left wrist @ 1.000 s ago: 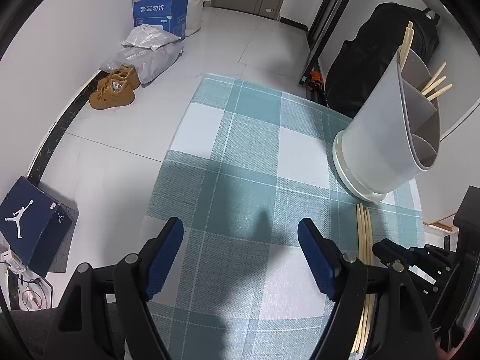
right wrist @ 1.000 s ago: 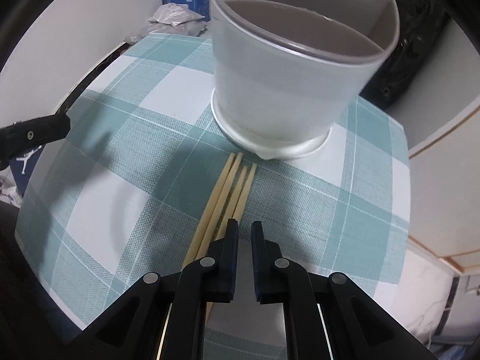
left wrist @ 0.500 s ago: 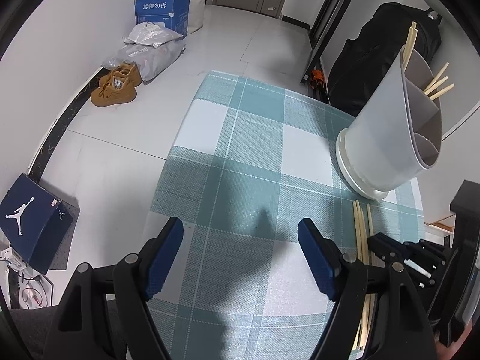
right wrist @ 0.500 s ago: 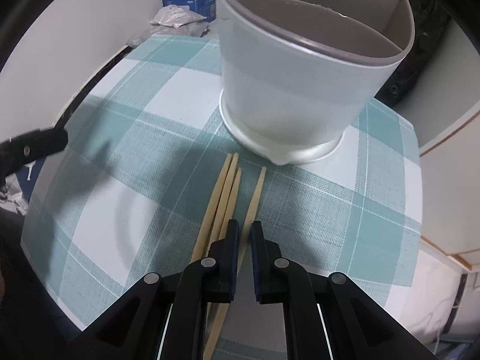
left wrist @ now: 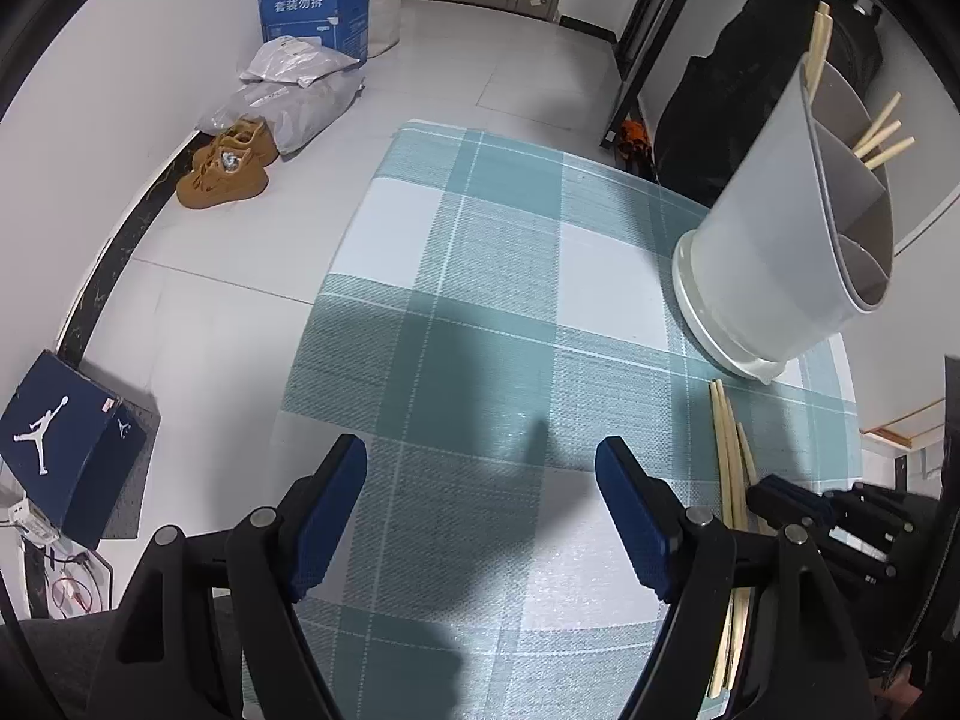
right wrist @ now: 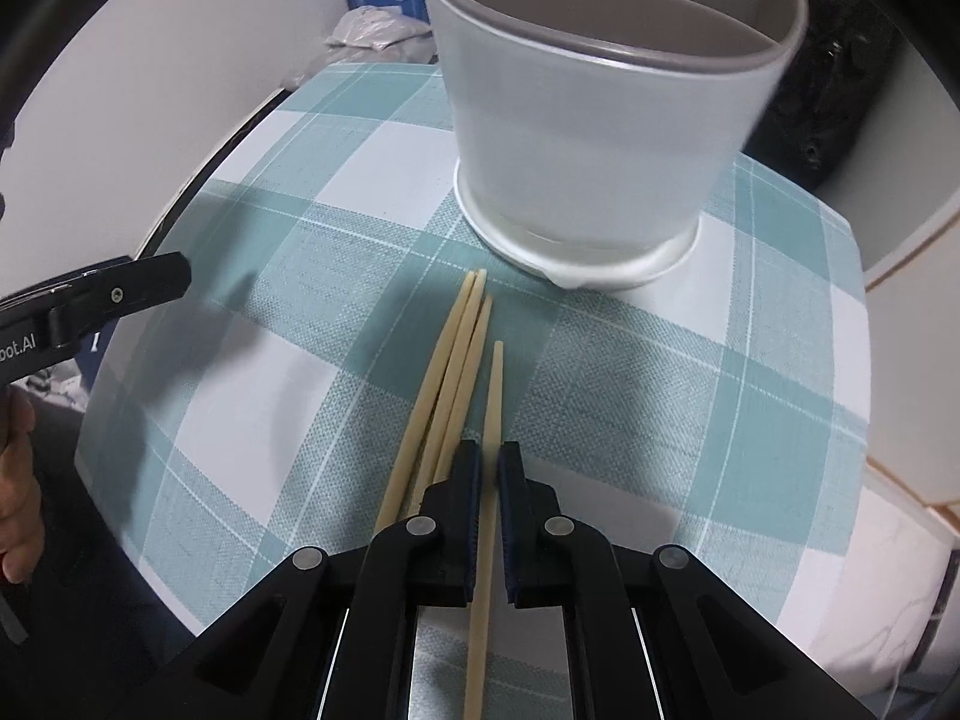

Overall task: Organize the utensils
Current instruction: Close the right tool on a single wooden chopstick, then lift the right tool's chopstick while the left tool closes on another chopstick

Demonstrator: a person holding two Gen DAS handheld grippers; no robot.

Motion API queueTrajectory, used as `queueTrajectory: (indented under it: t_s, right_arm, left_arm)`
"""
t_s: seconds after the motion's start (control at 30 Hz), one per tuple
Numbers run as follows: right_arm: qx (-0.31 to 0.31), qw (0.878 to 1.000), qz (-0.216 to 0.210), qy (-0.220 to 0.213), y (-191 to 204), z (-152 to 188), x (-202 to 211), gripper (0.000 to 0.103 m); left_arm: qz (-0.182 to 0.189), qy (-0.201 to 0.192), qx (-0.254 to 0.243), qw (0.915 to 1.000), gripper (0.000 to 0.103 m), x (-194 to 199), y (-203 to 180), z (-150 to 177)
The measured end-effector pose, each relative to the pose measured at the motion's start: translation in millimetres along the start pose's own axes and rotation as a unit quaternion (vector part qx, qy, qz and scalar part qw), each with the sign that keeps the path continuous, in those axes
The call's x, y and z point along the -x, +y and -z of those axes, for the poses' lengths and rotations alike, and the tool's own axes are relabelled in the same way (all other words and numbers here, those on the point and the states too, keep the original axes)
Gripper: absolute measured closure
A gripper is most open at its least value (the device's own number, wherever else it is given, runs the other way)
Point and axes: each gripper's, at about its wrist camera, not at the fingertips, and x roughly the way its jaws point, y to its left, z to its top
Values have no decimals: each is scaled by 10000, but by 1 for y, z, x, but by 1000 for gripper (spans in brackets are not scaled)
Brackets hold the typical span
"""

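A grey-white divided utensil holder stands on the teal checked tablecloth. Several chopsticks stick out of its far compartments. My right gripper is shut on one pale wooden chopstick, whose tip points toward the holder. Three more chopsticks lie side by side on the cloth just left of it. My left gripper hovers open over the cloth to the left, with nothing between its blue pads. The loose chopsticks lie to its right, with the right gripper beside them.
The table's left edge drops to a tiled floor. On the floor are a dark blue shoebox, brown shoes, grey bags and a blue carton. A black bag stands behind the holder. A hand holds the left gripper.
The right gripper has pinched one chopstick and drawn it back from the other three, so its tip now lies short of theirs. The left gripper has stayed put and open.
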Motion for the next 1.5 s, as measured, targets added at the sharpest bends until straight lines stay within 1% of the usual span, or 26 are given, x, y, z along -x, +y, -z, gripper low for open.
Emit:
queueTrajectory:
  t_s: [0.13, 0.3, 0.33, 0.37, 0.47, 0.53, 0.6, 0.67, 0.73, 0.8, 0.87, 0.93, 0.97, 1.07, 1.23, 1.3, 1.4, 1.5]
  right_arm:
    - [191, 9997, 114, -67, 11, -11, -3, 96]
    - [66, 9996, 24, -291, 3, -24, -6, 96]
    - [51, 9995, 7, -317, 3, -25, -7, 99]
    - [14, 9994, -20, -349, 1, -24, -7, 99]
    - [-343, 9973, -356, -537, -13, -18, 1, 99]
    - [-623, 9931, -553, -824, -25, -14, 15, 99]
    - [-844, 9879, -663, -1117, -40, -7, 33, 99]
    - [-1133, 9783, -842, -1519, -57, -2, 55, 99]
    - [-1450, 9680, -1000, -1787, -73, 6, 72, 99]
    - [-1768, 9564, -1138, -2028, -90, 15, 86, 99]
    - [-1970, 9483, -1226, -2165, -100, 23, 95, 99]
    - [-2128, 9410, -1263, -2308, -101, 26, 101, 99]
    - [-2159, 9386, -1300, -2357, -99, 28, 105, 99]
    - [-2180, 9332, -1333, -2527, -99, 37, 116, 99]
    - [-2253, 9250, -1346, -2747, -112, 42, 131, 99]
    - [-2264, 9234, -1328, -2799, -113, 44, 137, 99]
    - [-2253, 9225, -1323, -2841, -114, 45, 139, 99]
    - [-2198, 9230, -1316, -2870, -112, 45, 140, 99]
  left_arm:
    - [-68, 54, -60, 9999, 28, -4, 0, 2]
    - [-109, 130, -161, 9997, 28, -7, -3, 6]
    - [-103, 149, -220, 9996, 28, -7, -6, 7]
    - [-84, 157, -270, 9995, 28, -7, -10, 8]
    - [60, 230, -455, 9987, 28, -7, -22, 13]
    - [169, 285, -587, 9977, 28, -7, -33, 15]
    - [240, 307, -794, 9961, 28, -8, -47, 19]
    - [244, 342, -1031, 9938, 28, -9, -63, 25]
    - [261, 409, -1165, 9920, 28, -12, -72, 28]
    - [209, 506, -1277, 9903, 28, -16, -80, 31]
    - [132, 590, -1363, 9888, 28, -22, -87, 33]
    - [-24, 627, -1439, 9876, 28, -26, -92, 34]
    - [-52, 583, -1454, 9876, 28, -25, -92, 34]
    - [-229, 634, -1477, 9867, 28, -28, -94, 34]
    - [-321, 793, -1377, 9868, 28, -32, -91, 26]
    - [-364, 846, -1320, 9870, 28, -37, -92, 20]
    - [-412, 825, -1123, 9894, 28, -44, -87, 8]
    - [-458, 752, -1041, 9907, 31, -49, -87, -2]
